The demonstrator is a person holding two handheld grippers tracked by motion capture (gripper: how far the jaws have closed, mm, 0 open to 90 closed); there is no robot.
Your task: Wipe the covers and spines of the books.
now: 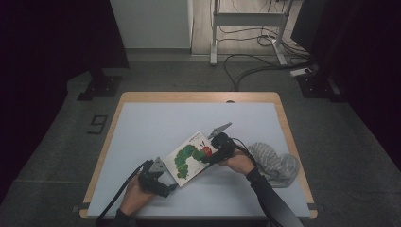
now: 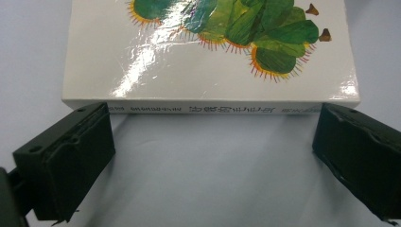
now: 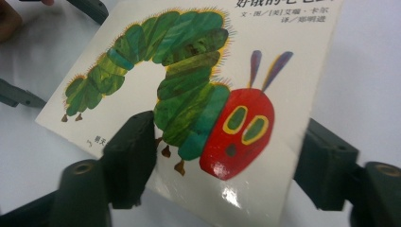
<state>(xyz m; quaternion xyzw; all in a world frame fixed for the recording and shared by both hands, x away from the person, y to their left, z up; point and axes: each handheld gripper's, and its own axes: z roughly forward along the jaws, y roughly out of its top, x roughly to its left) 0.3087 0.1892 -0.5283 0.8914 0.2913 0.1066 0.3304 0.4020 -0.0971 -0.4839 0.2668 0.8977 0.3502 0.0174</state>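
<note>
A white picture book with a green caterpillar on its cover lies near the front middle of the pale table mat. My left gripper sits at the book's near-left edge. In the left gripper view its jaws stand wide apart, level with the spine of the book and with nothing between them. My right gripper is at the book's right end. In the right gripper view its jaws straddle the bottom of the cover: one fingertip lies over the cover, the other is past the edge.
A grey knitted cloth lies on the mat just right of my right hand. The table's wooden rim frames the mat. Cables and a desk frame are on the floor beyond.
</note>
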